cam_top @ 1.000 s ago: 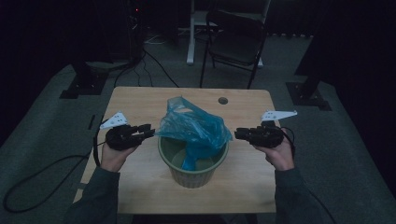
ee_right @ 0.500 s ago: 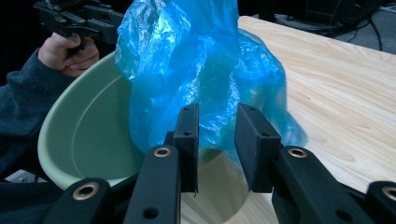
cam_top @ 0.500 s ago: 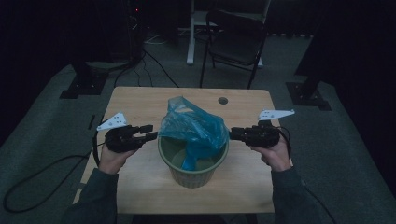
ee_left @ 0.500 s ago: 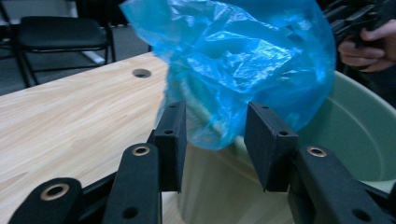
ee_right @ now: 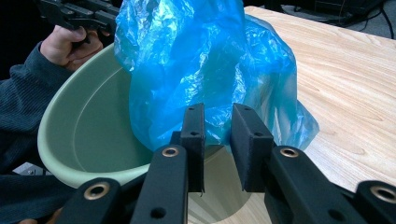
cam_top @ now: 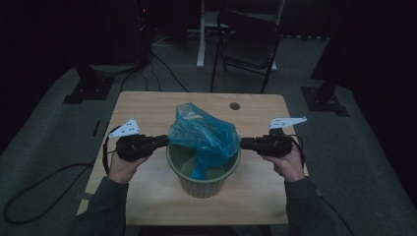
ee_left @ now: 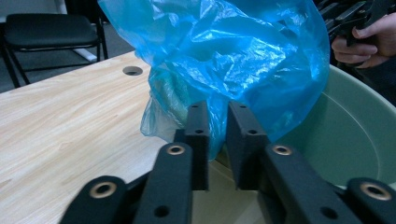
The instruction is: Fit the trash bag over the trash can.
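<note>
Centre frame: blue bag half inside green bin. Left gripper and right gripper, jaws just closing, each pinch the bag's edge.

1. The table lies before me, and the bin stands on it near my edge, in the middle.
2. The bag sits in the bin, bunched above the rim and spilling over its far side.
3. My left gripper is just left of the bin at the rim, its tips at the bag's edge.
4. My right gripper is just right of the bin, opposite the left one.
5. A hole lies in the tabletop behind the bin.
6. A chair stands on the floor beyond the table's far edge.
</note>
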The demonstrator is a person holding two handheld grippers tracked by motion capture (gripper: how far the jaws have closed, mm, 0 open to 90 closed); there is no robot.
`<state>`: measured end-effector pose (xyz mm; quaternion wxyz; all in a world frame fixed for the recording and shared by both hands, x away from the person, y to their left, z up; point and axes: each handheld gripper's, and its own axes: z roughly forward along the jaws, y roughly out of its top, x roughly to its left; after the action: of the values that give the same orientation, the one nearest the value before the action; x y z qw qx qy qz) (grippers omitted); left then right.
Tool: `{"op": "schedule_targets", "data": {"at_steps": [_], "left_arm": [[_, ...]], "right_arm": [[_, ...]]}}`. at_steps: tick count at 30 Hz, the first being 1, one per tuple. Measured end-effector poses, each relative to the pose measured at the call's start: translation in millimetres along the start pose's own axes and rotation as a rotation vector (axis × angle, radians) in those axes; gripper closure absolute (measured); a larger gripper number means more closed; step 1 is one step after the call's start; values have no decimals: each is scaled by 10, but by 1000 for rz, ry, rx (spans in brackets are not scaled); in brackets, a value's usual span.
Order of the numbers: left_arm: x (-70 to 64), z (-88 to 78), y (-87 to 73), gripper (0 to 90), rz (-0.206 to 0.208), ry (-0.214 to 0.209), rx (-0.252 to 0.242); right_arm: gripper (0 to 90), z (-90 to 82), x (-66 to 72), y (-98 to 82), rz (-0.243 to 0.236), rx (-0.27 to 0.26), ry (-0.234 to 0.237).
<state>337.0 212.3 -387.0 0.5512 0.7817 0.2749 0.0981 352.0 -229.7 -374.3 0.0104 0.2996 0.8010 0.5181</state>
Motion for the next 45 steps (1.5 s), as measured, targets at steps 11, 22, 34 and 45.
{"op": "schedule_targets", "data": {"at_steps": [11, 22, 34, 45], "left_arm": [[-1, -100, -61, 883, 0, 27, -6], [-94, -85, -323, 889, -41, -10, -6], [-268, -3, -503, 895, -38, -53, 43], [-239, 169, -496, 896, -43, -43, 68]], "right_arm": [[880, 20, 17, 0, -8, 12, 15], [899, -28, 110, -110, -17, 26, 34], [900, -12, 170, -375, 17, 54, 80], [900, 107, 78, -397, 52, 61, 43]]}}
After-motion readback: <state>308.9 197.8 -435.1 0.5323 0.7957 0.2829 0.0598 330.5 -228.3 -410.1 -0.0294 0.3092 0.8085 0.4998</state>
